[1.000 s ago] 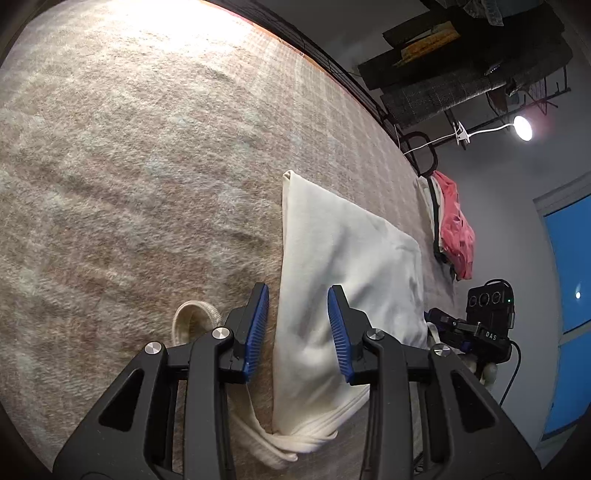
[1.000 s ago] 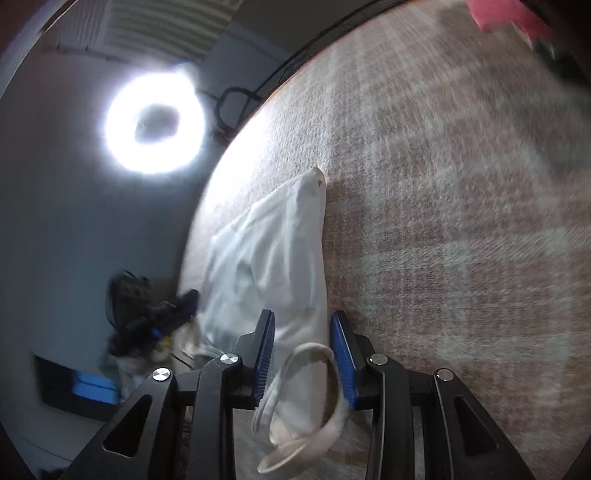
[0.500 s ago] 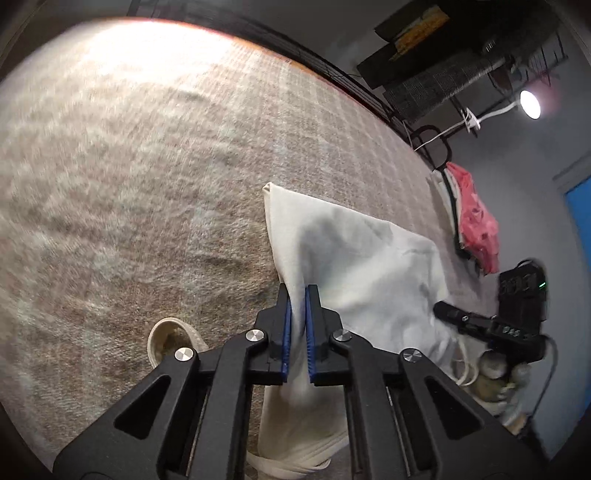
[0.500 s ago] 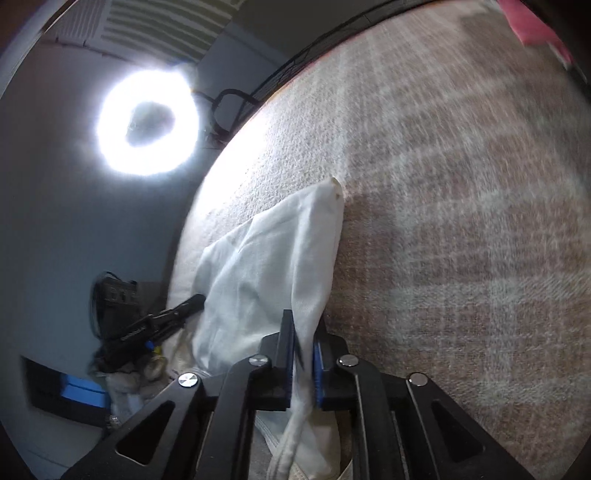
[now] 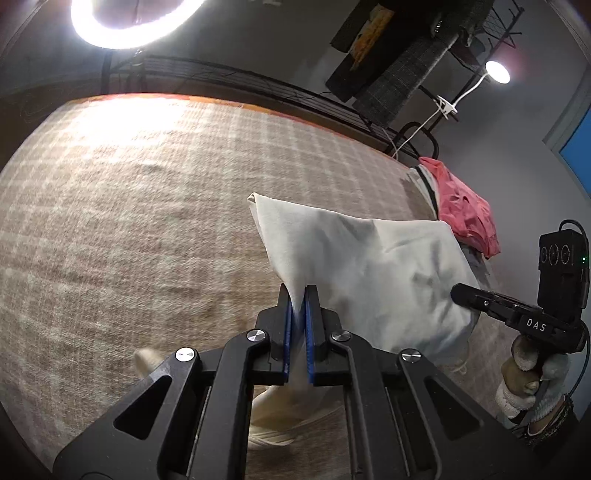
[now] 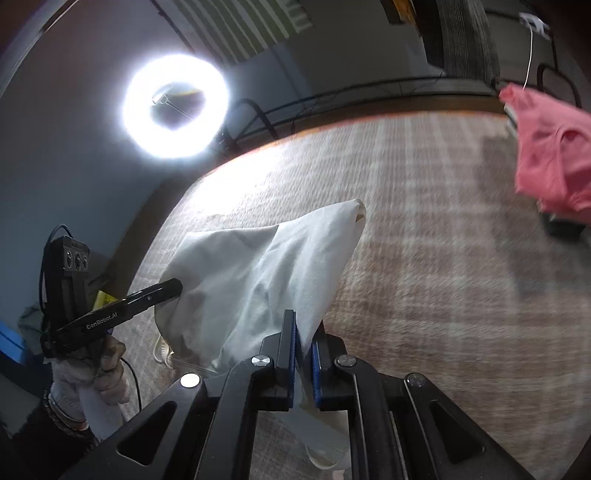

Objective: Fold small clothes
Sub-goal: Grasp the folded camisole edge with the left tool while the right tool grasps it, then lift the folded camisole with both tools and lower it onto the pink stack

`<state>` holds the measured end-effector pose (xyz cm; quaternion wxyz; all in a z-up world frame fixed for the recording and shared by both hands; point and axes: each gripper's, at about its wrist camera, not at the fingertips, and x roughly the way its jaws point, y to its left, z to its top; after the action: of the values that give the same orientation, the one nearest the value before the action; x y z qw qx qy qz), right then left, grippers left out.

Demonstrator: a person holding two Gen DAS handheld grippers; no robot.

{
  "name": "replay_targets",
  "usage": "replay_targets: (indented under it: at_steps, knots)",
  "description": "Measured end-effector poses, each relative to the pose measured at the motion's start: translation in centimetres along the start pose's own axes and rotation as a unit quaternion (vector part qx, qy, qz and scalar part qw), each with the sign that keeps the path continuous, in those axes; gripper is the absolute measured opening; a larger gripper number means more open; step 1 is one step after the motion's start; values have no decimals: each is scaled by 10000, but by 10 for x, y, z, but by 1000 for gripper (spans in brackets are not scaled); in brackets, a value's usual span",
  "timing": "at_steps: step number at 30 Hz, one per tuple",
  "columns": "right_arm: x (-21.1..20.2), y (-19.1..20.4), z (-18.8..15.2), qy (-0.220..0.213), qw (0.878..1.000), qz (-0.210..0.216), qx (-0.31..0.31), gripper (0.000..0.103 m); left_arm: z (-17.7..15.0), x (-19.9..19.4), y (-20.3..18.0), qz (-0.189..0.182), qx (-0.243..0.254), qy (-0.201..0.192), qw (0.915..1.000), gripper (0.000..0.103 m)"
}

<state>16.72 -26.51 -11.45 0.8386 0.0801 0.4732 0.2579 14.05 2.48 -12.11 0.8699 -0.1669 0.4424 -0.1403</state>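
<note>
A small cream-white garment (image 5: 369, 258) lies with its far edge on the plaid blanket (image 5: 129, 221) and its near edge lifted. My left gripper (image 5: 298, 290) is shut on the near left corner of that edge, cloth pinched between the blue pads. Cream straps (image 5: 273, 435) hang below it. In the right wrist view my right gripper (image 6: 303, 325) is shut on the other near corner of the garment (image 6: 258, 266). The garment sags between the two grips. Each gripper shows in the other's view, held by a gloved hand (image 5: 524, 373).
A pink garment (image 5: 465, 210) lies piled at the blanket's right edge, also in the right wrist view (image 6: 546, 166). A ring light (image 5: 110, 33) glows beyond the far edge, by a black metal rail. Bare blanket (image 6: 424, 258) spreads on both sides.
Both grippers went from open over the garment's near edge to shut on it. They then rose, lifting that edge and the straps off the blanket.
</note>
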Motion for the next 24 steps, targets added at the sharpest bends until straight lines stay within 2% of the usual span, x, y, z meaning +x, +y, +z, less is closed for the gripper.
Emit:
replay_targets:
  at_steps: [4, 10, 16, 24]
  knots:
    - [-23, -2, 7, -139, 9996, -200, -146, 4, 8, -2, -26, -95, 174, -93, 9998, 4]
    - [-60, -20, 14, -363, 9976, -524, -281, 4, 24, 16, -82, -277, 609, -152, 9976, 4]
    - [-95, -69, 22, -538, 9952, -807, -81, 4, 46, 53, -129, -572, 695, -156, 9958, 4]
    - [-137, -127, 46, -753, 9866, -1440, -145, 4, 78, 105, -209, -814, 1056, -214, 9908, 4]
